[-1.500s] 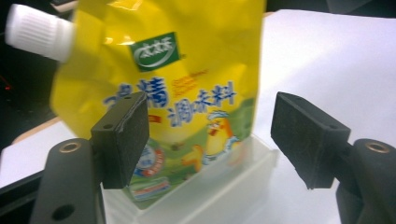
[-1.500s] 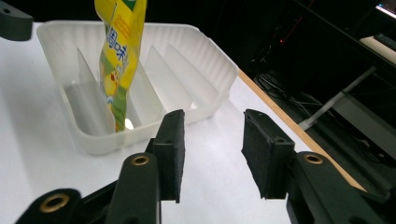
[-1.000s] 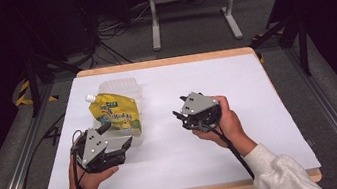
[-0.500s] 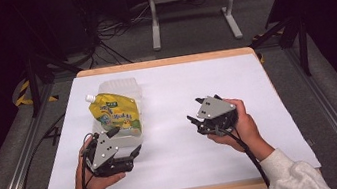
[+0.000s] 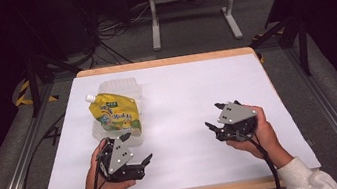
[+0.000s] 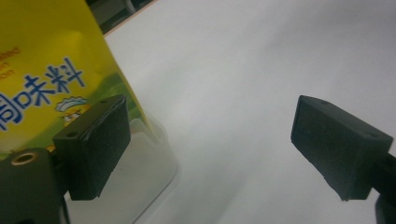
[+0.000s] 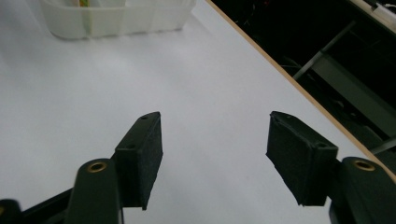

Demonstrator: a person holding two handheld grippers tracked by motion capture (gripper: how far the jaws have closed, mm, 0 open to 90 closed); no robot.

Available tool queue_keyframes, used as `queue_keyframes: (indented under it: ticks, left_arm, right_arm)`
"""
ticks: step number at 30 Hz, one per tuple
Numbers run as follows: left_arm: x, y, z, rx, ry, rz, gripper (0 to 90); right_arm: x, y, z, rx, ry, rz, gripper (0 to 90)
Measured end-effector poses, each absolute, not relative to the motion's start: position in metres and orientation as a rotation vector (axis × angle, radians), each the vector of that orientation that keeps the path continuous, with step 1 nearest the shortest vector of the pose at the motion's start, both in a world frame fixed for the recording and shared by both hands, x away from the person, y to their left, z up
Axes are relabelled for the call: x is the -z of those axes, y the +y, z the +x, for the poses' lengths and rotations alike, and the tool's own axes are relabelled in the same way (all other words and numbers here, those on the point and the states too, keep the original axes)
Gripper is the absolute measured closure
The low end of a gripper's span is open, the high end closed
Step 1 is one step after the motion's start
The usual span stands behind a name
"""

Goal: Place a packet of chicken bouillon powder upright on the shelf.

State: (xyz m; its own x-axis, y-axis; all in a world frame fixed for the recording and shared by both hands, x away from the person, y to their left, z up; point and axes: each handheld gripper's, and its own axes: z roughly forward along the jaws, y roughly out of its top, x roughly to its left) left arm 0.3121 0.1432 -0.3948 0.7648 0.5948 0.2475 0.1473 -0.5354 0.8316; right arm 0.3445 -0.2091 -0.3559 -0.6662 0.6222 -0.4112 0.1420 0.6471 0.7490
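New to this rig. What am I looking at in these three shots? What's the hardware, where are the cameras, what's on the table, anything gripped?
There is no robot arm here. A person holds a hand-held two-jaw gripper in each hand: the left gripper and the right gripper.

The high view comes from a fixed camera above the person's side, looking forward and down on the white table. The other two pictures come from cameras riding on each gripper, looking along its black jaws.

On the table stands a clear plastic container, with a yellow spouted pouch lying on or in it.

Nothing is gripped. Both grippers have their jaws wide apart with only table between them. The left one sits beside the container.
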Motion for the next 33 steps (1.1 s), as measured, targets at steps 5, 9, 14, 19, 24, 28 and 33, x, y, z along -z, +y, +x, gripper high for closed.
queue_keyframes:
  ticks: [5,9,14,19,24,28,33]
  left_arm:
    - [0.402,0.137,0.309,-0.607,0.542,2.112,11.6]
    - [0.408,0.135,0.309,-0.592,0.536,2.139,11.2]
    - [0.414,0.134,0.310,-0.583,0.544,2.156,10.9]
    - [0.418,0.134,0.309,-0.574,0.542,2.169,10.7]
    - [0.421,0.136,0.309,-0.569,0.539,2.175,10.6]
    - [0.423,0.138,0.311,-0.561,0.546,2.180,10.5]
    - [0.427,0.143,0.312,-0.548,0.550,2.189,10.5]
  right_arm:
    - [0.366,-0.229,0.339,-0.929,2.195,0.611,32.4]
    - [0.374,-0.248,0.336,-0.938,2.187,0.644,29.1]
    - [0.381,-0.265,0.332,-0.943,2.178,0.700,25.4]
    - [0.392,-0.286,0.326,-0.925,2.165,0.754,20.5]
    - [0.401,-0.306,0.318,-0.938,2.145,0.818,18.8]
    - [0.409,-0.318,0.313,-0.941,2.141,0.863,18.0]
    - [0.420,-0.333,0.303,-0.927,2.122,0.921,16.7]
